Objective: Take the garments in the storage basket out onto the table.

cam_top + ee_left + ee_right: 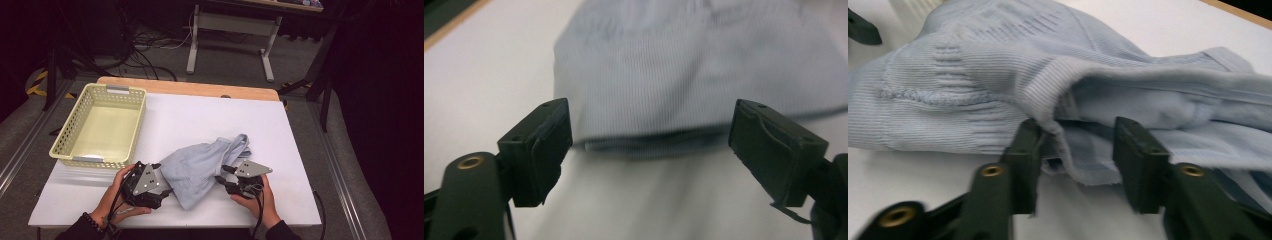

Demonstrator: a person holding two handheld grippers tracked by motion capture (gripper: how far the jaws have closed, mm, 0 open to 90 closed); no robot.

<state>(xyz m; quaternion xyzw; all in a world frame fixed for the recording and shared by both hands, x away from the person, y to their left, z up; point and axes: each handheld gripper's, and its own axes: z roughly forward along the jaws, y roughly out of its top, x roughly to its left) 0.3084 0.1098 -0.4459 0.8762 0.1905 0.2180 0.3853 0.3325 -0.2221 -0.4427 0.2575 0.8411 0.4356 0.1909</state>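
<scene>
High view: one garment, one basket.

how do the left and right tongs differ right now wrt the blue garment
The left tongs stand wide open, short of the blue garment, with its folded edge lying between the jaws, untouched. The right tongs are narrower, with the garment's edge already between the jaws, one touching it. Both are hand-held low over the white table.

L hand-held gripper jaws wide apart; R hand-held gripper jaws part-open; both hands low, near table edge.
</scene>
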